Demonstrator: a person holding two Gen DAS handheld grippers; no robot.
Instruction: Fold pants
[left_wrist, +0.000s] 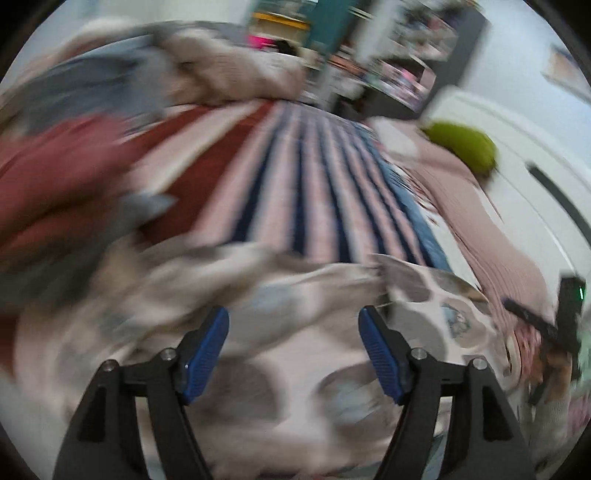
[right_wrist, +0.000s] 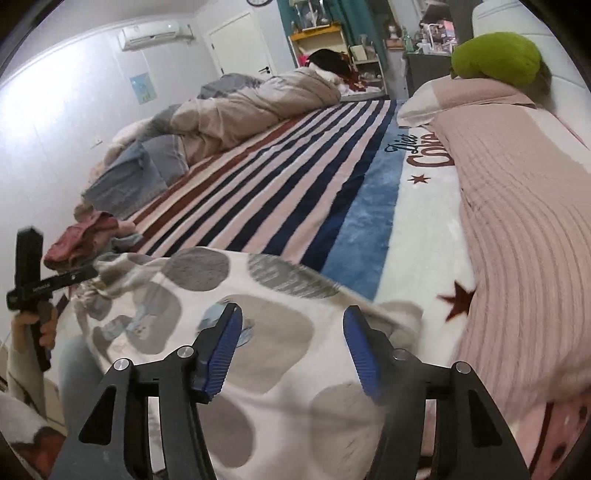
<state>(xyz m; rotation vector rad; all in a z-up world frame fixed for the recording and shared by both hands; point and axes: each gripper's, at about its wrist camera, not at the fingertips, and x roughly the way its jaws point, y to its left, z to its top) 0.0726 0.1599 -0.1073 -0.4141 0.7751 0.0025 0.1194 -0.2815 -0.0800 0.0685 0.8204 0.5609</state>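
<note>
The pants (right_wrist: 280, 350) are white with large grey spots and lie spread on the near end of the striped bed cover (right_wrist: 295, 177). My right gripper (right_wrist: 291, 328) hangs open just above them, its blue pads (right_wrist: 223, 350) apart and nothing pinched between them. The left wrist view is smeared with motion. There my left gripper (left_wrist: 293, 328) also stands open over the same spotted pants (left_wrist: 295, 369), with cloth below it but none caught between its pads (left_wrist: 205, 354). A hand (right_wrist: 35, 325) holding the left gripper's black handle shows at the left edge of the right wrist view.
A pink ribbed blanket (right_wrist: 524, 221) and a pillow with a green plush (right_wrist: 496, 57) run along the right side. A rumpled beige duvet (right_wrist: 251, 107), folded blue-grey clothes (right_wrist: 125, 181) and a dark red garment (right_wrist: 79, 240) lie to the left. Shelves stand beyond the bed.
</note>
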